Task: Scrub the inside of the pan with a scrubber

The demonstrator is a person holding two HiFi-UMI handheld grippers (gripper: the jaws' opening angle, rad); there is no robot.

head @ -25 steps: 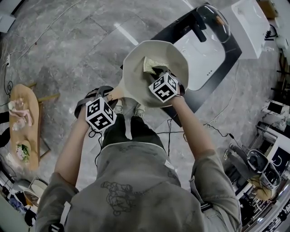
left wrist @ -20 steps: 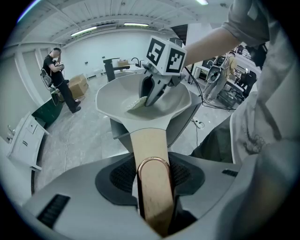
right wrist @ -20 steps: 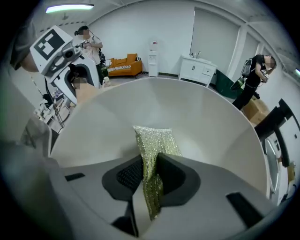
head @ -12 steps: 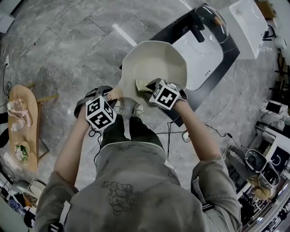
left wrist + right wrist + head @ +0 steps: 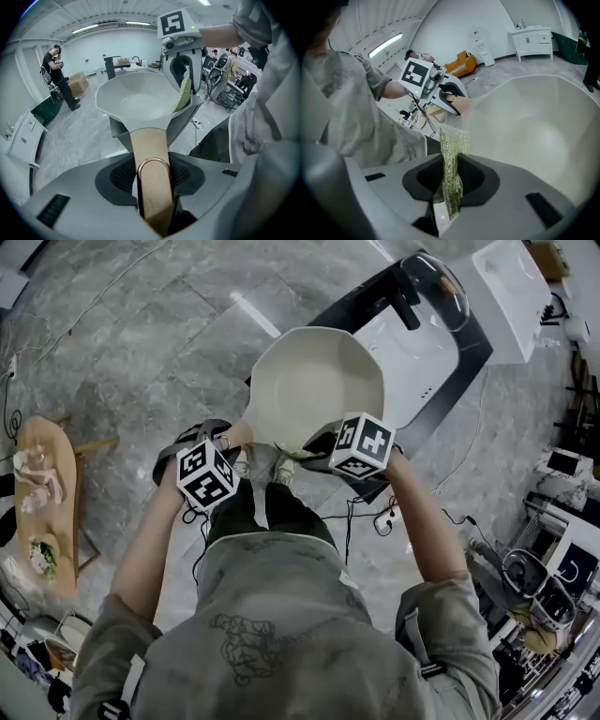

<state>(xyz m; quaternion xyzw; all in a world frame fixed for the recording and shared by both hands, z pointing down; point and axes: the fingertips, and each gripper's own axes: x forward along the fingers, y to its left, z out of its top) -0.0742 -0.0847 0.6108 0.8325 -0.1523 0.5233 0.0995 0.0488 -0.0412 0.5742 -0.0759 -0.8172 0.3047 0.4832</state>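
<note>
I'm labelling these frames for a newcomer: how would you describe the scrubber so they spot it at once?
Find the big cream pan held over the grey floor. At its near rim the right gripper is shut on the scrubber: a thin, limp, glittery yellow-green mesh pad, the only sparkly thing among smooth surfaces.

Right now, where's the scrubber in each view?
Head view: scrubber low centre, at the near rim of the pan, mostly hidden.
Left gripper view: scrubber upper right of centre, over the pan's right rim.
Right gripper view: scrubber bottom centre, pinched between the jaws.
Shared landmark: the cream pan, in all three.
</note>
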